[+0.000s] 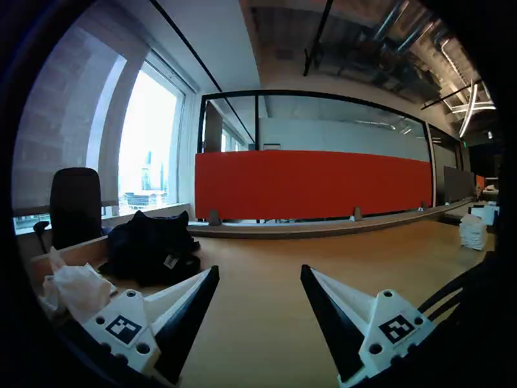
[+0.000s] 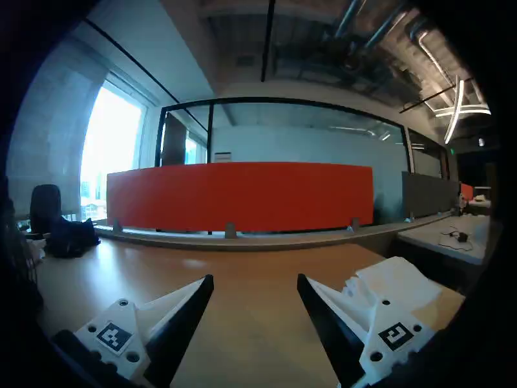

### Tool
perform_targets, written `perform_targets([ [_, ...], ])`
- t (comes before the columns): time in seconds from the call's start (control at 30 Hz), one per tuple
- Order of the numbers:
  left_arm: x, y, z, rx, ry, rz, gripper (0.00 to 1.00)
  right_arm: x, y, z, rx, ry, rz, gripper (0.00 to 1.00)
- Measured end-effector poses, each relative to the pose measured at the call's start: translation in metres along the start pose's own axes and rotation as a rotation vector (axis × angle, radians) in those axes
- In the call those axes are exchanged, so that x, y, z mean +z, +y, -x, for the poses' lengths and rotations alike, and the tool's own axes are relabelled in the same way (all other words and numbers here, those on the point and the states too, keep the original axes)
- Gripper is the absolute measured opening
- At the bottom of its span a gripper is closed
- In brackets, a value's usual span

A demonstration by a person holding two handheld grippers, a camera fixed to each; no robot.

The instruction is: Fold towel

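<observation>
The left gripper (image 1: 259,269) is hovering over the bench (image 1: 258,336) with its fingers spread, gripping nothing. The right gripper (image 2: 255,279) is hanging likewise, released and empty. A white stack of towels (image 2: 395,282) is sitting near the bench's right edge, just behind the right gripper's right finger. A black bundle (image 1: 152,249) is lying at the left edge beside crumpled white wrap (image 1: 77,288). A red divider (image 1: 310,184) is running along the far edge.

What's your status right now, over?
Left gripper open, empty. Right gripper open, empty. White towel stack beside right gripper, untouched. Black bundle far left, not blocking.
</observation>
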State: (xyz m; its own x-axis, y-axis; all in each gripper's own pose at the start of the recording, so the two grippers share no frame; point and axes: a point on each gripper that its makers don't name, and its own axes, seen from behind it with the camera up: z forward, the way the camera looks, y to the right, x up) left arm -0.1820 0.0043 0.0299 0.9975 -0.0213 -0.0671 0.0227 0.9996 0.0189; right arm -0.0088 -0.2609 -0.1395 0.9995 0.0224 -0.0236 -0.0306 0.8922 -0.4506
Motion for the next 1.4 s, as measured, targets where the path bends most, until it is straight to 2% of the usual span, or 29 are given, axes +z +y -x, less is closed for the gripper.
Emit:
perform_targets([
  [0.37, 0.0, 0.0, 0.0, 0.0, 0.0, 0.0, 0.94, 0.003, 0.003, 0.002, 0.027, 0.006, 0.014, 1.0],
  [0.67, 0.0, 0.0, 0.0, 0.0, 0.0, 0.0, 0.94, 0.007, -0.003, 0.01, 0.0, -0.001, 0.015, 1.0],
  [0.97, -0.001, 0.0, 0.0, 0.0, 0.0, 0.0, 0.94, 0.009, -0.006, 0.019, -0.001, -0.007, 0.024, 1.0],
  [1.4, 0.0, -0.001, 0.0, 0.0, 0.0, 0.0, 0.93, 0.011, -0.013, 0.018, -0.016, 0.012, 0.023, 1.0],
])
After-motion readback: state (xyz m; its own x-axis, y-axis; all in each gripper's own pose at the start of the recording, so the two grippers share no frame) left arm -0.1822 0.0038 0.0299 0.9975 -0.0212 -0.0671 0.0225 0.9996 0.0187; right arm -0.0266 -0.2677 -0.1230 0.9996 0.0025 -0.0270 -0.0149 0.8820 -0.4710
